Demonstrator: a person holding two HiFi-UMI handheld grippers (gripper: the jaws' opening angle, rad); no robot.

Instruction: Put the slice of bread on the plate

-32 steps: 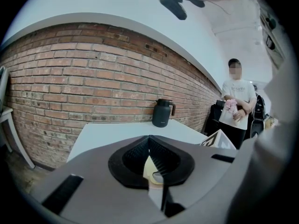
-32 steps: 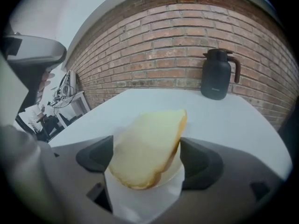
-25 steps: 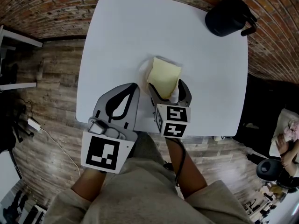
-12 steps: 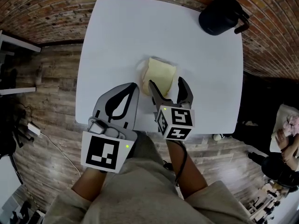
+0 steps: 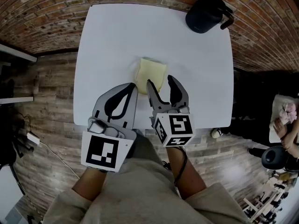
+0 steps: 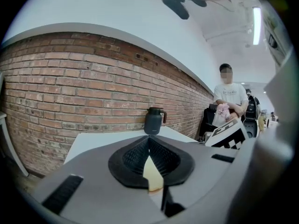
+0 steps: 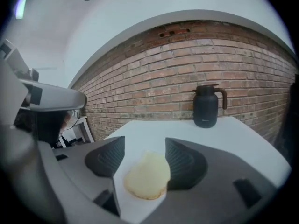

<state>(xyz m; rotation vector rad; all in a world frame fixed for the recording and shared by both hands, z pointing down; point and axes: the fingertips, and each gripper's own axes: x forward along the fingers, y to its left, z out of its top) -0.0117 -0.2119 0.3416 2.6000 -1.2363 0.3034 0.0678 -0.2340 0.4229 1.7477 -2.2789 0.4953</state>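
Note:
A pale yellow slice of bread (image 5: 152,74) lies flat on a small white plate (image 5: 137,73), whose rim barely shows against the white table (image 5: 117,36). My right gripper (image 5: 160,82) hangs just in front of the slice and above it. It is open, its jaws have just been closing, and nothing is between them. In the right gripper view the bread (image 7: 147,176) lies on the table below the gap of the right gripper (image 7: 145,144). My left gripper (image 5: 132,87) is beside it on the left, shut and empty. Its pads (image 6: 140,155) meet at the tip, with the bread (image 6: 152,177) seen past them.
A black thermal jug (image 5: 205,14) stands at the table's far right corner, also seen as the jug (image 7: 208,105) before a brick wall. A person (image 6: 229,101) sits off to the right. Wooden floor surrounds the table.
The right gripper has lifted off and drawn back from the bread, which stays on the plate, and its jaws stand narrower. The left gripper has barely shifted.

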